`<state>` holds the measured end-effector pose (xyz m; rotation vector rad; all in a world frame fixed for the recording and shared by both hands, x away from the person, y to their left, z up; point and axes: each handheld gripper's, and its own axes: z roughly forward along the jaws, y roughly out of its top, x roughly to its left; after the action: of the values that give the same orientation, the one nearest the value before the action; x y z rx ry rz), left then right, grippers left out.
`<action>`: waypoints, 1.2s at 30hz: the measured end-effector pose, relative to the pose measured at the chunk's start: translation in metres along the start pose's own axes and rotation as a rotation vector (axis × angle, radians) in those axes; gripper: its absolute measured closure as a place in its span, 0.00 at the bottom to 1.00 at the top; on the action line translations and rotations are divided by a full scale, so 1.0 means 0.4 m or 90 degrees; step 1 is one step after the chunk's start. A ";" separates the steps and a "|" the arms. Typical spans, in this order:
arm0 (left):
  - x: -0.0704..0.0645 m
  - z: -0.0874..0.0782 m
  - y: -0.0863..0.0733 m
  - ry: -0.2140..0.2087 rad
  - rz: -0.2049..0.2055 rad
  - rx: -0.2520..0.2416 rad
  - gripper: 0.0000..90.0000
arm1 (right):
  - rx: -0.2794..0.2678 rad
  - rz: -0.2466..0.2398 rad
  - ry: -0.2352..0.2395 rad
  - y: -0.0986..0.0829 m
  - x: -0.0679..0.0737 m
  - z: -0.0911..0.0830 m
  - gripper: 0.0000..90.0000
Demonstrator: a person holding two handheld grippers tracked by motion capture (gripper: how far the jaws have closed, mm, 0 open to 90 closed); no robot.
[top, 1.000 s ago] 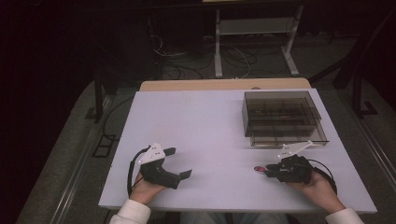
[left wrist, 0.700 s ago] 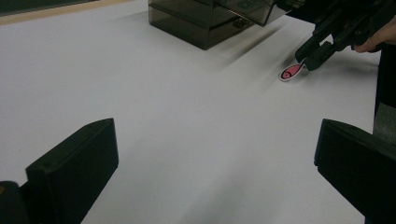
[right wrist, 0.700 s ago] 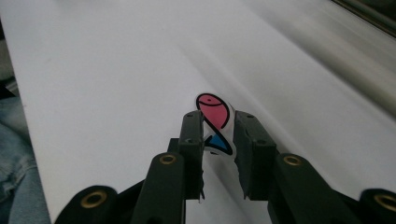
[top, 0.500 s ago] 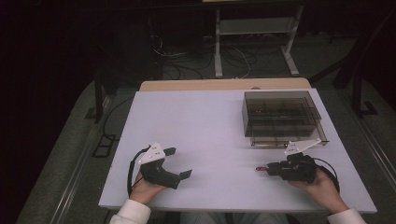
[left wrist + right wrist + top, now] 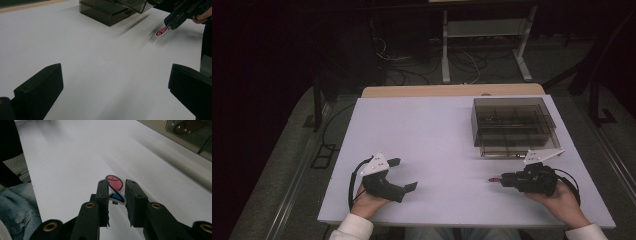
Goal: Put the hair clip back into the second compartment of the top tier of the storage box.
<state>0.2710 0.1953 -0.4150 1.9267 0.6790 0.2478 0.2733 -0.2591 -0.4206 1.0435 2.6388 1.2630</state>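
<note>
Tongs first: the right gripper (image 5: 499,179) lies low over the near right part of the white table (image 5: 432,130), its jaws drawn close on a small pink-and-blue sticker (image 5: 115,187), while the left gripper (image 5: 404,174) rests at the near left with its jaws spread wide and nothing between them. Behind the right hand sits a smoky clear plastic box (image 5: 512,125), apparently a stack of shallow drawers, just beyond the gripper. My judgement is that the step in hand is carrying the sticker, pinched by its blue tail, and that the next move calls for settling where it goes, possibly the box, and keeping the pinch light so the thin piece does not bend or slip. From the left gripper view the sticker (image 5: 162,31) hangs at the tip of the far gripper, close above the table; whether it touches the surface I cannot tell. The box contents are hard to read through the tinted walls. In the right gripper view the jaws cover the sticker's lower edge, and motion blur smears the table beyond.
</note>
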 end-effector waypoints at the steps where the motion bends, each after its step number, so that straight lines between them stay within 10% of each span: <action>1: 0.000 0.000 0.000 0.000 0.000 0.000 0.00 | -0.001 -0.001 0.000 0.001 0.001 -0.002 0.81; 36: 0.000 0.001 0.000 -0.001 0.001 0.001 0.00 | -0.062 0.029 0.000 0.006 -0.010 -0.099 0.81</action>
<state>0.2711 0.1951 -0.4151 1.9292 0.6767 0.2476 0.2658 -0.2873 -0.3935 1.0941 2.5385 1.3846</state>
